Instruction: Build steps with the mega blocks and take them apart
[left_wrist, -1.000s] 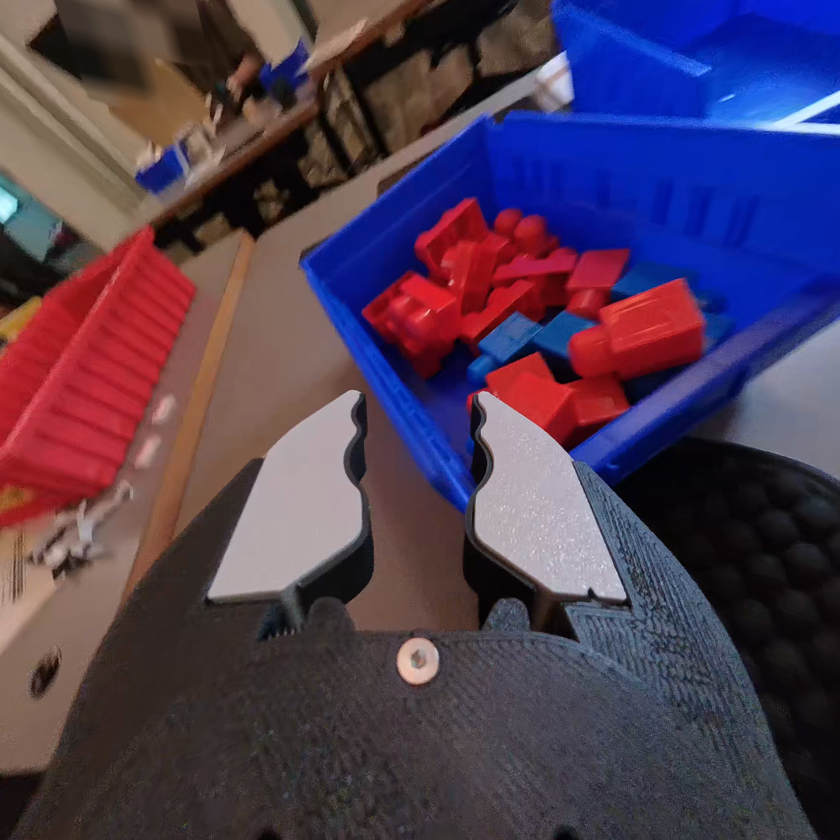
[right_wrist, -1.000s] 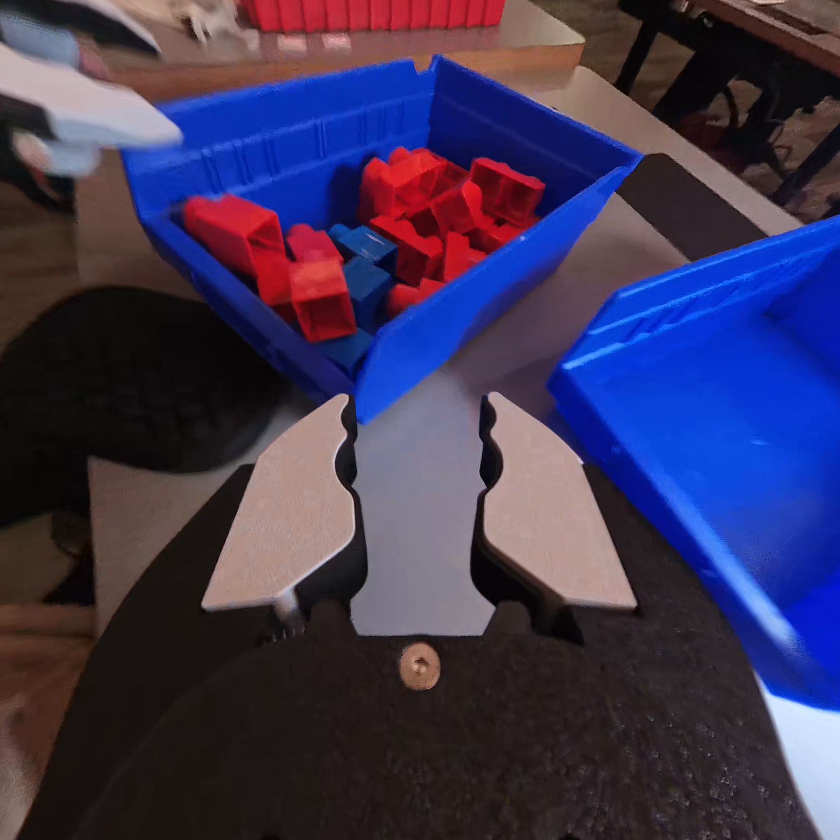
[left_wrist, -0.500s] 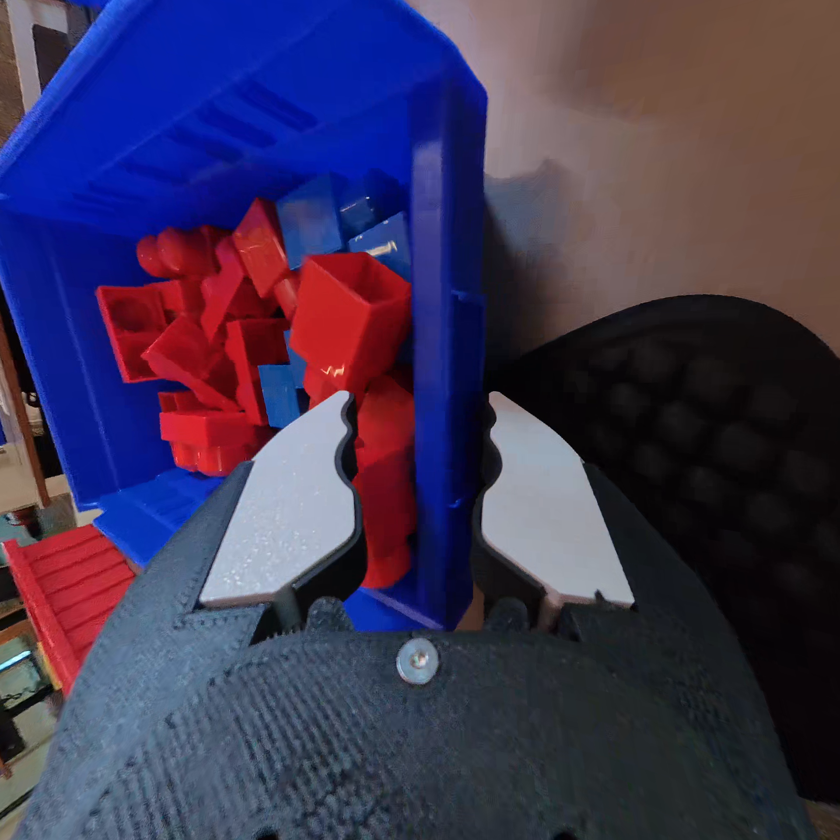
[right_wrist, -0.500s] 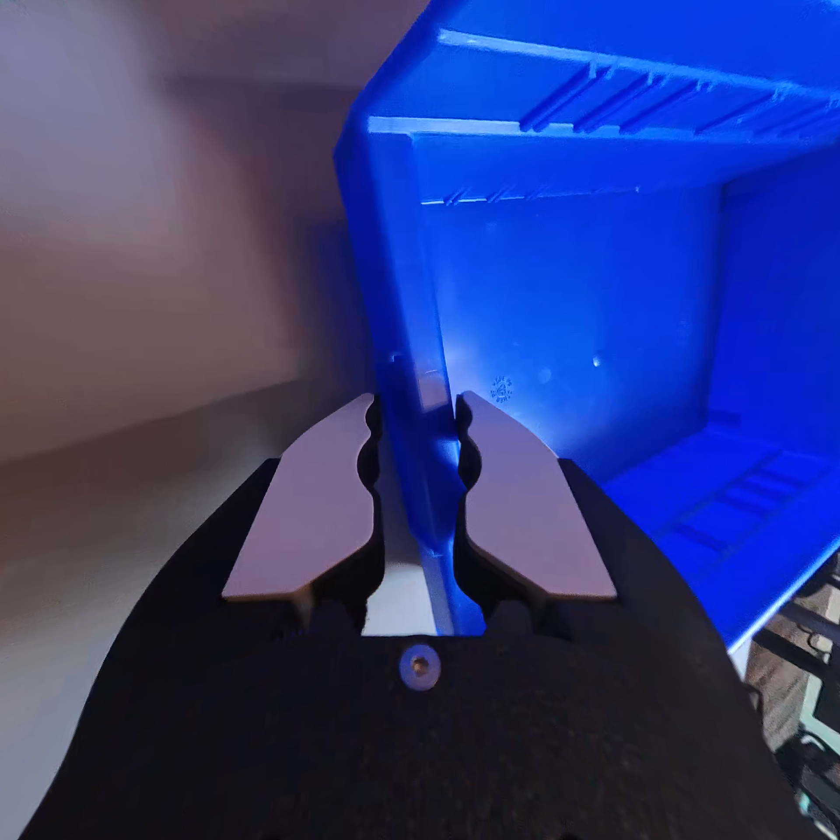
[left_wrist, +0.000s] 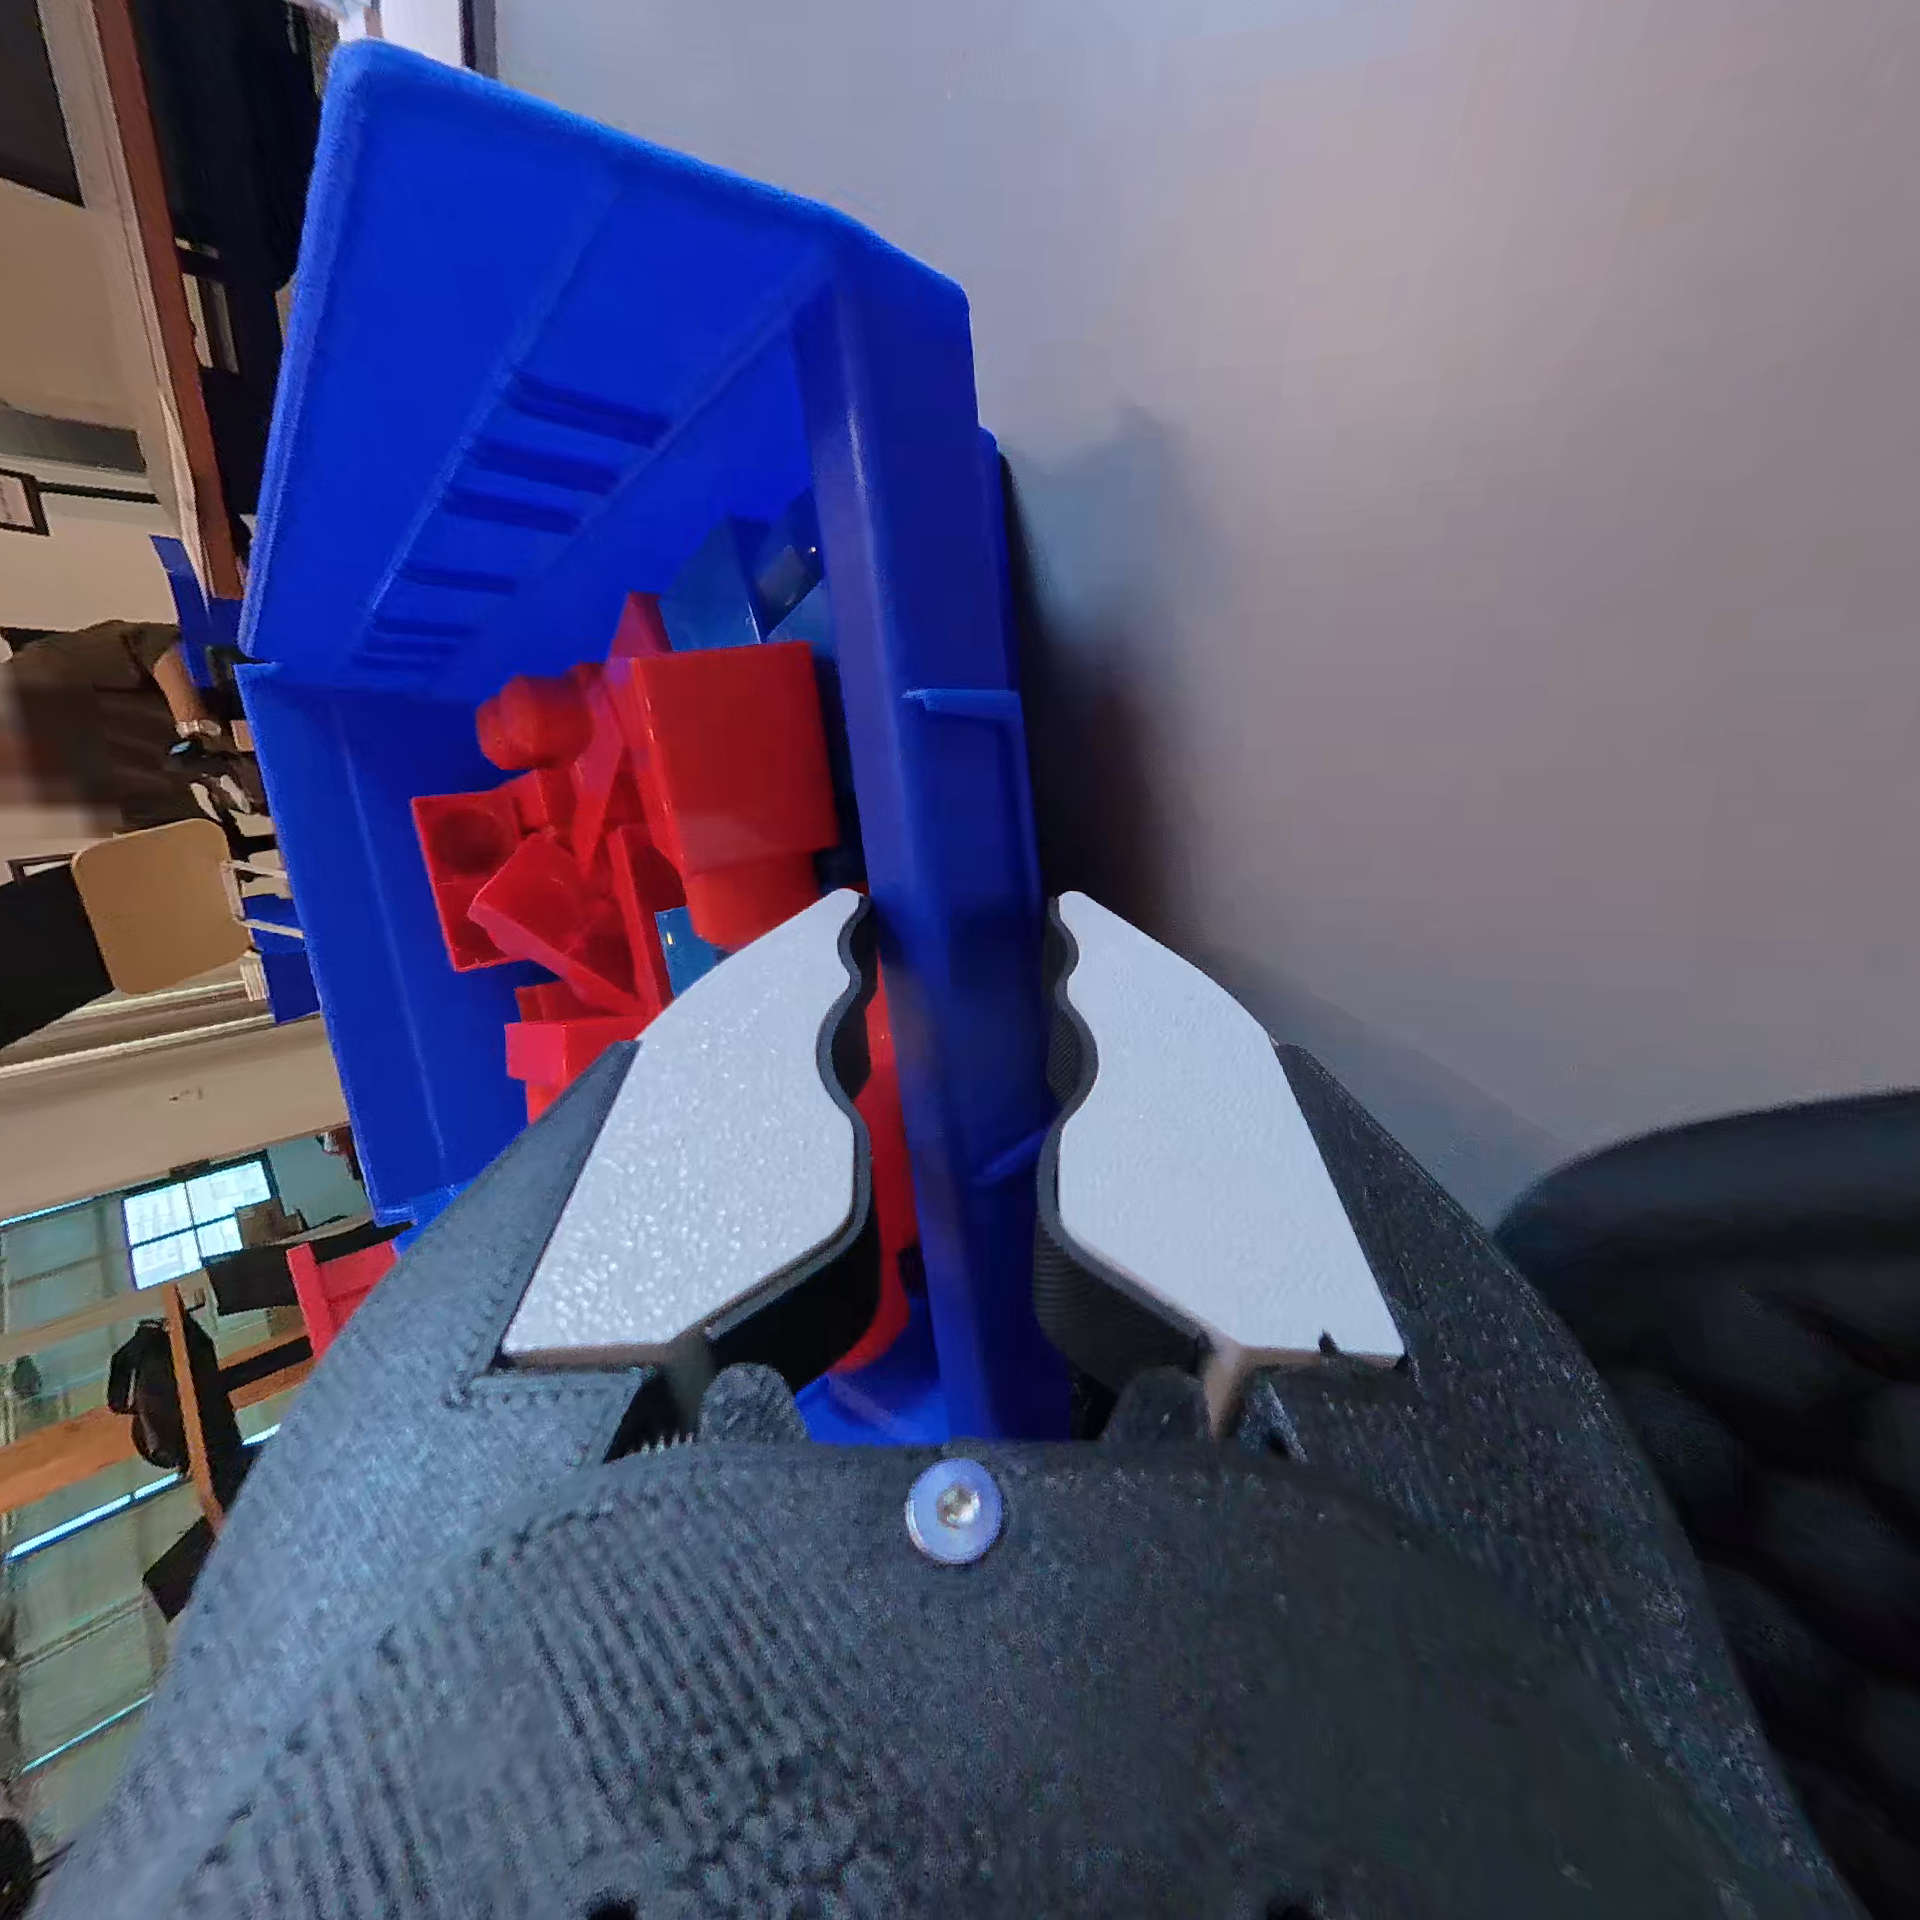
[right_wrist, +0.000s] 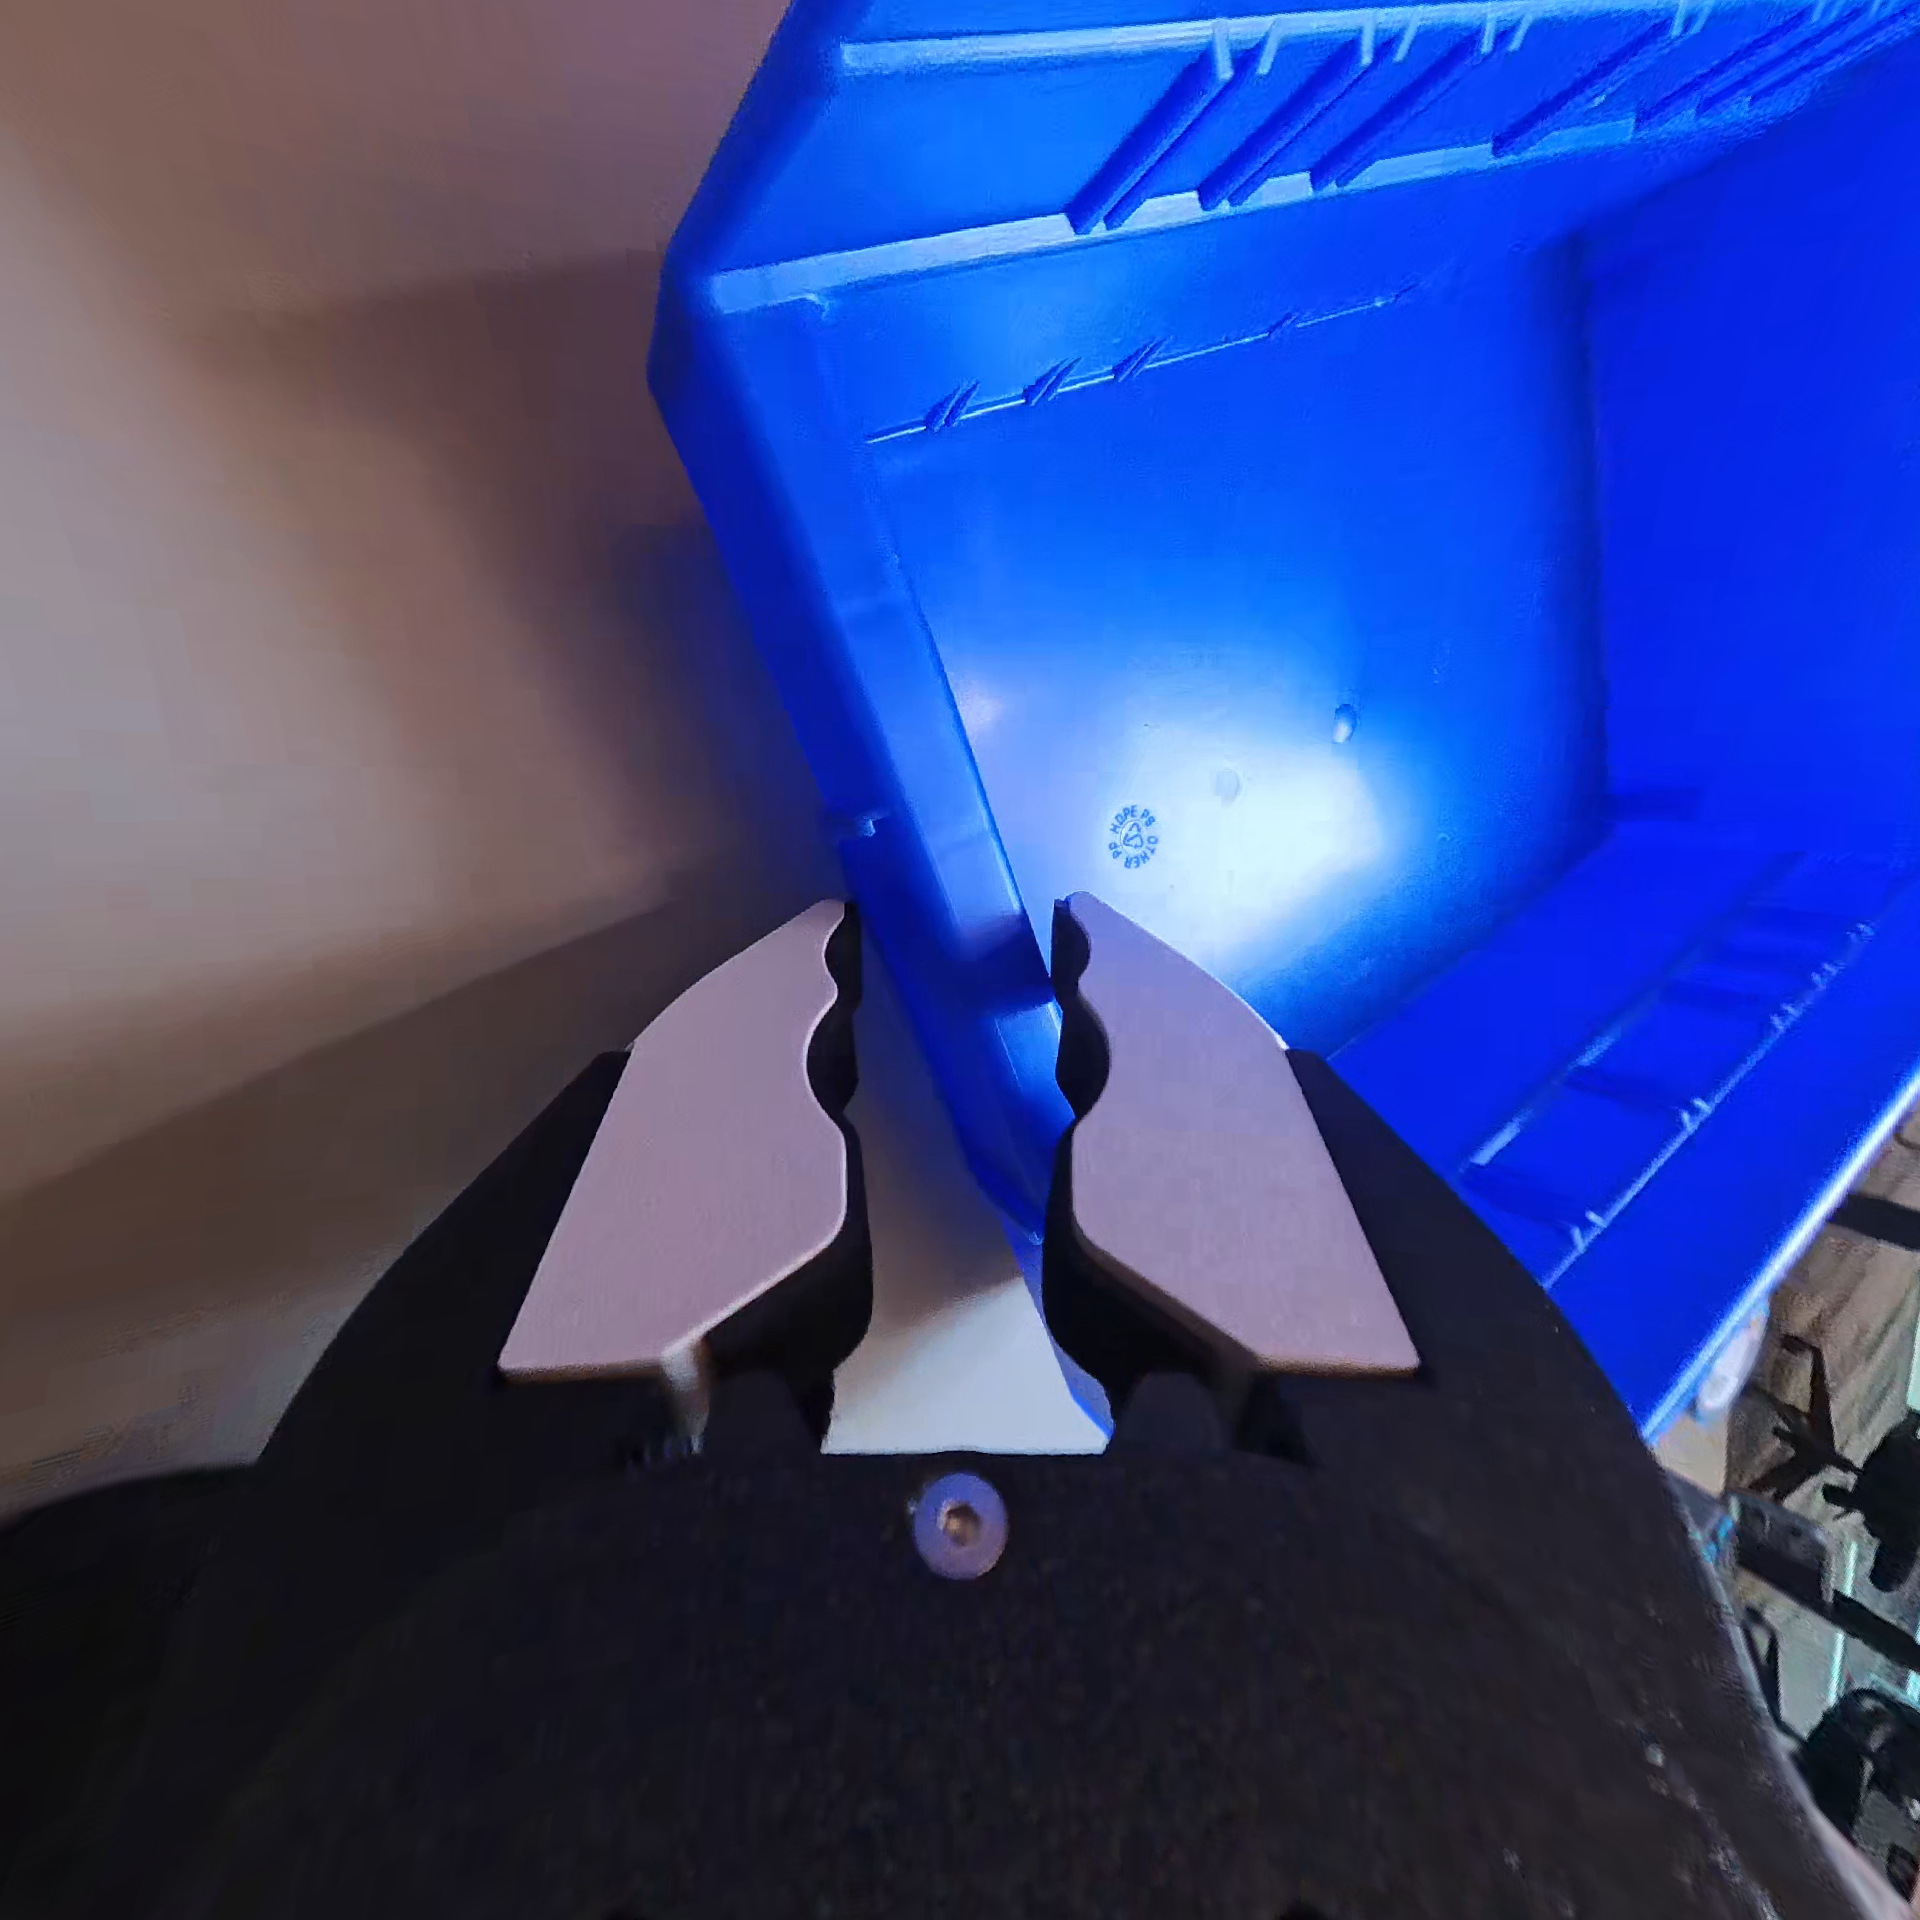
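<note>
The left claw (left_wrist: 956, 997) is straddling the side wall of the blue bin (left_wrist: 914, 727), not visibly clenched, its red and blue mega blocks (left_wrist: 727, 769) lying just inside that wall — while the right claw (right_wrist: 951, 997) is likewise bracketing the empty bin's (right_wrist: 1351, 623) wall, gap showing.

Left gripper (left_wrist: 956, 914) body: black, ribbed print texture.
Right gripper (right_wrist: 951, 914) body: matte black.
Fingers (left_wrist: 707, 1132): grey plates, wavy black-edged pads.
Screw (right_wrist: 956, 1525): silver, centred.
</note>
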